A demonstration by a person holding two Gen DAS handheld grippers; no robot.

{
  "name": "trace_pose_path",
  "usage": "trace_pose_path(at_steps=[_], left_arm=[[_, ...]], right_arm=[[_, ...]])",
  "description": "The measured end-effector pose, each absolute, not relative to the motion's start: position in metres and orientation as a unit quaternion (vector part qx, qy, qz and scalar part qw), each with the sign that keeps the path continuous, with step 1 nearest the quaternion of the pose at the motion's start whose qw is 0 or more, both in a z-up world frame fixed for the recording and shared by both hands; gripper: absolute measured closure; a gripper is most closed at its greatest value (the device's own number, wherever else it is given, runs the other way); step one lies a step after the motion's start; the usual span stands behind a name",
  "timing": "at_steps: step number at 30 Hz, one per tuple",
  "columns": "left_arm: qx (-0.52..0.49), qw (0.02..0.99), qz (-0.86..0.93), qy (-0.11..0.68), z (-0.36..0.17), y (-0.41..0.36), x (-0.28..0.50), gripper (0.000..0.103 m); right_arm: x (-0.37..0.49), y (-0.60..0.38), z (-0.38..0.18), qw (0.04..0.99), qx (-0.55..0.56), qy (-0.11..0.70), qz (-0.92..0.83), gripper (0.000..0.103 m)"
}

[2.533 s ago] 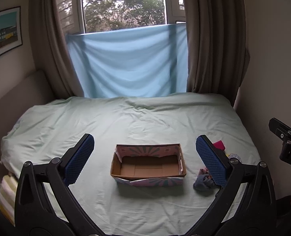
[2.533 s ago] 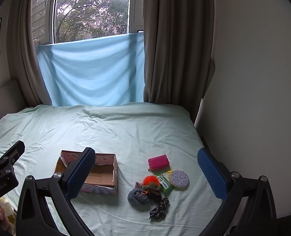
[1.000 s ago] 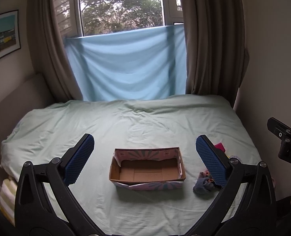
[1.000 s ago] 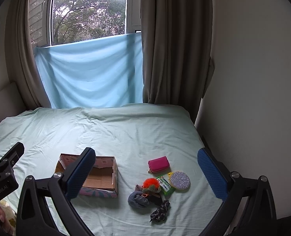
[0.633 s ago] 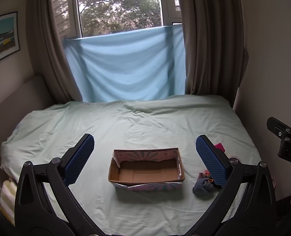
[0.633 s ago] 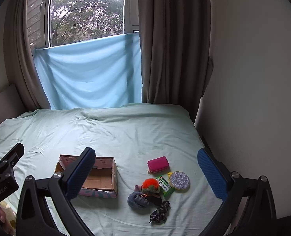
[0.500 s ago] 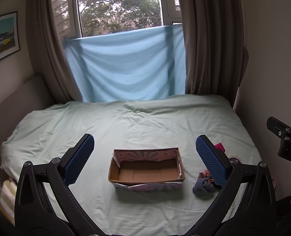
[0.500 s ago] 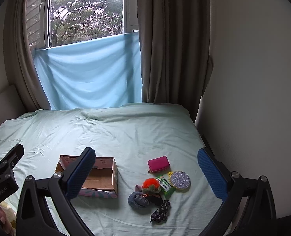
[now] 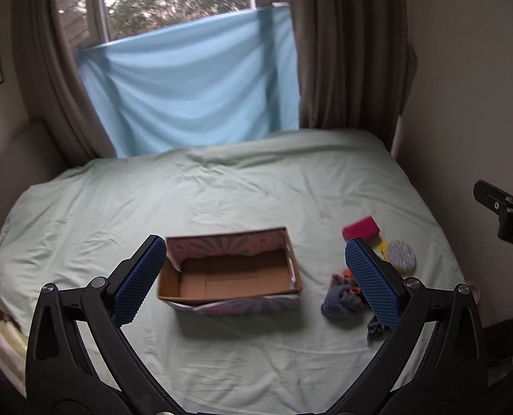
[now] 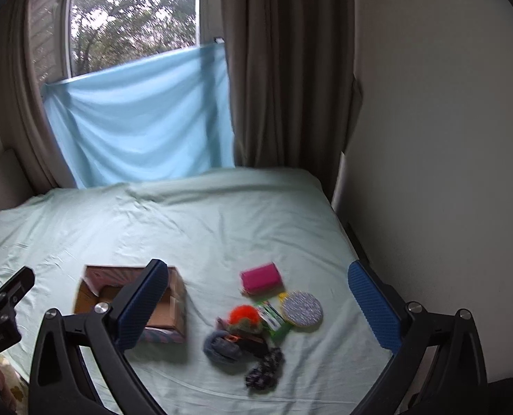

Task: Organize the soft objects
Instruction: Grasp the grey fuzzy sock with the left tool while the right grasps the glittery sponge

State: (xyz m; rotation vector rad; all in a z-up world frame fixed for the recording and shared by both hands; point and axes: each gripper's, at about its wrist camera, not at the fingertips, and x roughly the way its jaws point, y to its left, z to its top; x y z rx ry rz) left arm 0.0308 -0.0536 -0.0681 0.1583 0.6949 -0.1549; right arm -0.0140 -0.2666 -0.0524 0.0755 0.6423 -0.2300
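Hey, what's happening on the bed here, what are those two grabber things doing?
A person holds a two-finger gripper in each hand over a bed to sort soft items. The left gripper and the right gripper are both open and hold nothing. An open cardboard box sits empty on the sheet. Beside it lies a small pile: a pink pouch, a round glittery pad, an orange fluffy item, a grey sock and a dark scrunchie. Nothing is packed yet.
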Motion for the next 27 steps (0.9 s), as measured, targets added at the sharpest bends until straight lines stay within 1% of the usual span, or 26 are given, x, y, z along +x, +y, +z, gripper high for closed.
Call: trace_pose_path(at_steps=[7,17,23,27], left_arm=[[0.1,0.902,-0.138,0.397,-0.166,-0.11,0.046,0.0],[0.123,0.871,-0.18,0.441,-0.31,-0.188,0.08,0.0],[0.139,0.856,-0.178,0.466,-0.385,-0.211,0.104,0.0],[0.135,0.843,-0.178,0.49,-0.421,-0.213,0.113,0.001]], right_arm=[[0.002,-0.315,-0.123,0.924,0.025,0.359,-0.127,0.0],[0.051,-0.38,-0.256,0.903,0.043,0.408,-0.126,0.0],[0.09,-0.413,-0.321,0.891,0.079,0.427,-0.13,0.0],[0.116,-0.428,-0.363,0.88,0.102,0.445,-0.133,0.0]])
